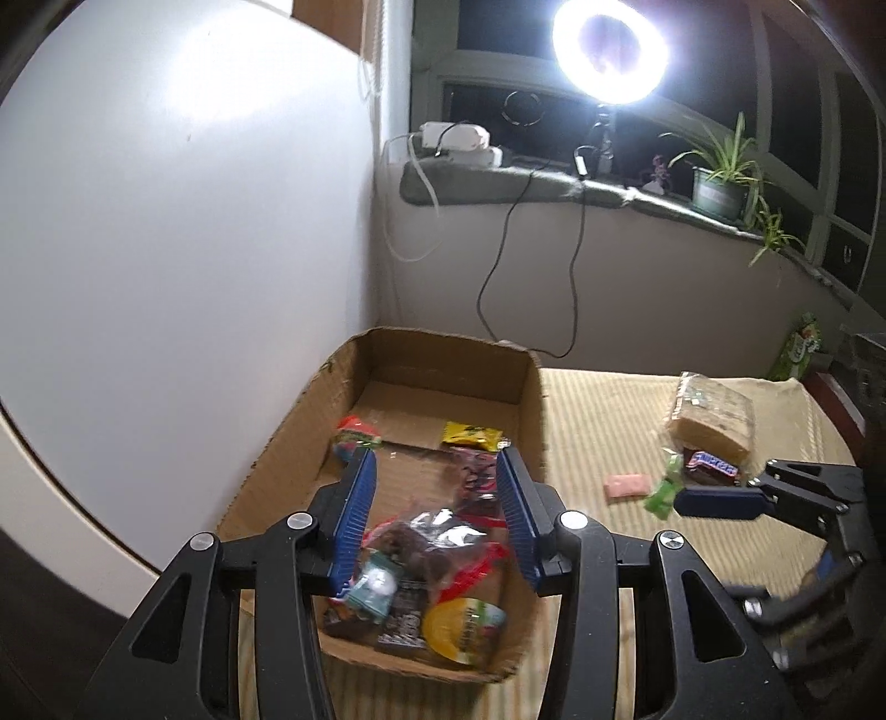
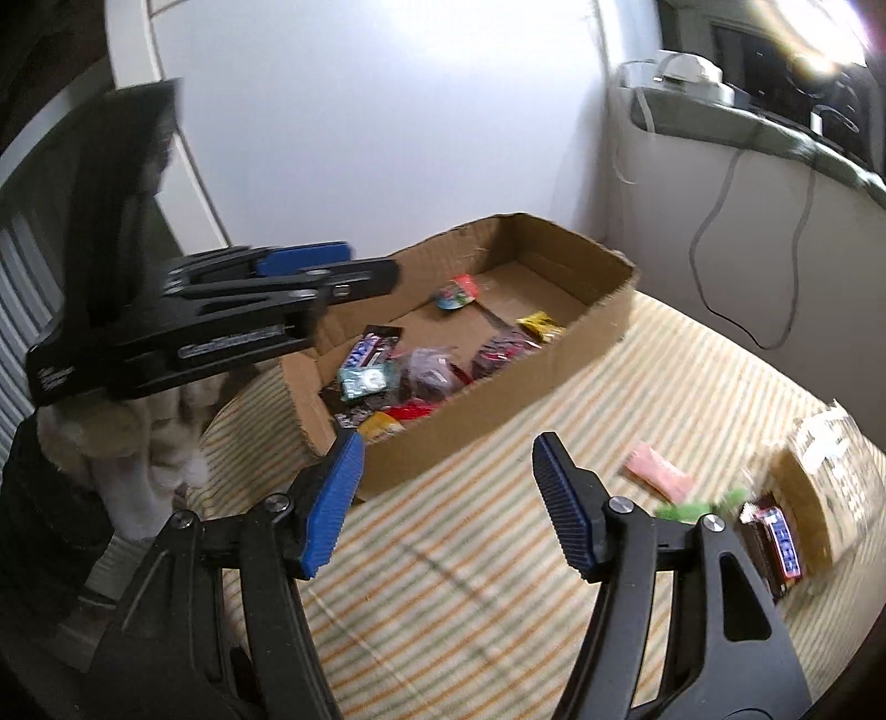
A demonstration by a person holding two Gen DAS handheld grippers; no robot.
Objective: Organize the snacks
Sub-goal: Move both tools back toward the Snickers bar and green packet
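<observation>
A striped cloth point(image 2: 498, 554) covers the desk, and on it a shallow cardboard box point(image 1: 529, 399) stands near the white wall point(image 1: 183, 221). The box holds a heap of snacks: a clear bag of dark pieces point(image 1: 437, 545), a yellow-lidded cup point(image 1: 462, 628), a teal packet point(image 1: 374, 587), a yellow packet point(image 1: 470, 436) and a red-and-green packet point(image 1: 357, 435) further back.

The left gripper point(image 1: 437, 493) hangs over the box, its blue jaws spread with nothing pinched between them; the snacks lie below. The right gripper point(image 2: 448, 504) is over the bare cloth beside the box's long wall, its jaws likewise spread and empty.

Outside the box, well apart from it, a bagged loaf-like pack point(image 1: 711, 421) lies on the cloth with a Snickers bar point(image 1: 711, 464) touching it, a green wrapper point(image 1: 664, 490) just beside that and a small pink packet point(image 1: 626, 486) nearer the box.

On the windowsill a ring light point(image 1: 609, 50) glares beside a potted plant point(image 1: 720, 177).
</observation>
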